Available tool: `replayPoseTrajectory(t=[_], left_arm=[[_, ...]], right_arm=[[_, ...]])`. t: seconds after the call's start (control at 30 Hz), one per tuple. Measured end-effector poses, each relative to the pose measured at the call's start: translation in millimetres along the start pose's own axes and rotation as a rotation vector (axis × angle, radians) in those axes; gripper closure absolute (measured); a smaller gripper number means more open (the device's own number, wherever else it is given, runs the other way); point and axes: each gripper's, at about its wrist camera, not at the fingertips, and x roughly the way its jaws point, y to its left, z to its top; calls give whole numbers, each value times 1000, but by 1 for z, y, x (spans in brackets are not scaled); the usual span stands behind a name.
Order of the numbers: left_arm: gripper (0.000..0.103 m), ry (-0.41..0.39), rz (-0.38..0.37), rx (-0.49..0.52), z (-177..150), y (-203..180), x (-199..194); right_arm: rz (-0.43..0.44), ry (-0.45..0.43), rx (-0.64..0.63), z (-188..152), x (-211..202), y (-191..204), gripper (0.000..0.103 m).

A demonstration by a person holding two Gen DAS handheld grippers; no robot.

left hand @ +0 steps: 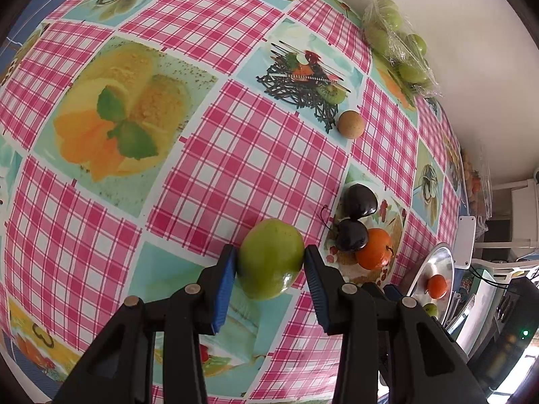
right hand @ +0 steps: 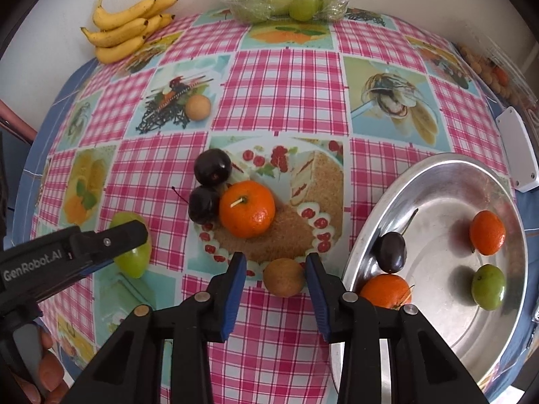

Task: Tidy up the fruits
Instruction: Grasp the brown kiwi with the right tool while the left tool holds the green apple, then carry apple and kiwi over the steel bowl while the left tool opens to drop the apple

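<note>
While your left gripper (left hand: 271,262) sits with its fingers clenched on the green fruit (left hand: 271,258), both blue pads touching its sides, you are in the pick-up step of sorting; whether the fruit rests on the bench (left hand: 235,155) or is just clear of it cannot be told. Ahead and to the right of those fingers lie two dark plums (left hand: 357,217) touching an orange (left hand: 375,249), with a brown fruit (left hand: 351,124) farther ahead. The metal tray (left hand: 434,262) sits at the far right, so your next move looks like a lift and a carry rightward over that cluster.

From the right wrist, your right gripper (right hand: 275,274) is released, fingers spread, with another brown fruit (right hand: 284,276) between them, close to the right pad and apart from the left one. The tray (right hand: 438,181) lies just right of the fingers, already holding oranges, a dark plum and a green fruit. Centre that brown fruit before you close. Bananas (right hand: 126,30) and a bag of green fruit (right hand: 286,0) lie far ahead.
</note>
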Motion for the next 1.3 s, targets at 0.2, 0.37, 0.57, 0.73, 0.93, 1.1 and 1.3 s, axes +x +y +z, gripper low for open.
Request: replayPoseTrajectory(t=[0.2,0.37,0.57,0.73,0.93,1.1,1.3], left_arm=[[61,14,7,9,0,-4,6],[61,10,15,28,0,-9,8],[61,10,18,33,1,-10,10],[61,10,17,40,1,-10,12],[63,-3,-10,44,2,-8,4],[63,-44,-32,60,3,-15,-10],[63,-87,-54,90,2,-27,-27]], right_arm=[[-22,10,-7,1,4,0,70],[-23,17,3,2,7,1,73],[-32,31,1,4,13,2,73],[-38,31,-6,3,15,4,74],[-15,0,-7,2,4,3,74],[4,-54,13,5,-12,-2,74],[15,-118,31,7,-38,-6,74]])
